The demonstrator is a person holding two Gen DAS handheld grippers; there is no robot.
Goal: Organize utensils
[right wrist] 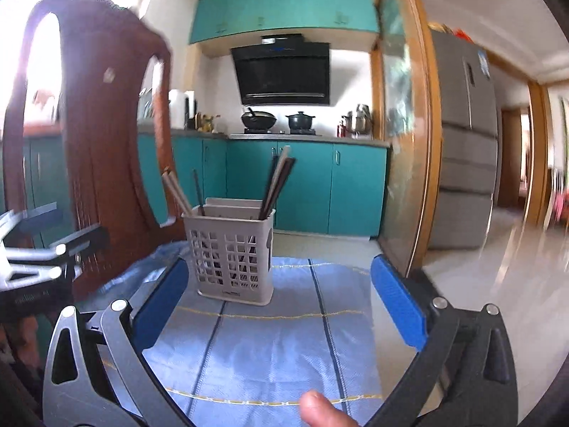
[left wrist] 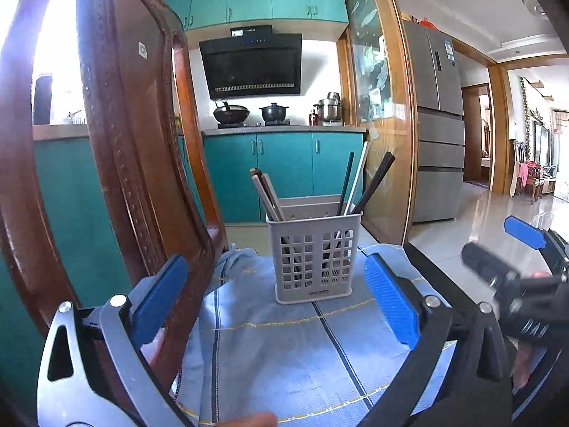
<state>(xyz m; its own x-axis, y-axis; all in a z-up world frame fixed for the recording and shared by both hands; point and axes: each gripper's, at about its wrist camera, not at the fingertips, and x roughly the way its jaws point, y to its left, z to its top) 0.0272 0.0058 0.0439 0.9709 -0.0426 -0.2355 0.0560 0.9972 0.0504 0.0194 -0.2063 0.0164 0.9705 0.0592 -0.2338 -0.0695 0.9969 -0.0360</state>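
One grey slotted utensil basket (left wrist: pixel 313 256) stands upright on the blue cloth (left wrist: pixel 284 356), and everything else is placed from it. It has a front compartment and a rear one, set apart by a divider. In the left wrist view six chopsticks can be counted in the basket: three pale and brown ones (left wrist: pixel 265 192) lean out of its left side, and on its right side stand one dark green stick (left wrist: pixel 346 181), one white stick (left wrist: pixel 357 178) and one black stick (left wrist: pixel 377 181). Which compartment each stick sits in cannot be told.

There are two grippers. The left gripper (left wrist: pixel 274 302) hangs just in front of the basket, its blue pads spread wide with nothing between them. The right gripper (right wrist: pixel 281 306) is in front of the basket and a little to its right, likewise spread and empty. One carved wooden chair back (left wrist: pixel 135 142) rises to the left of the basket.
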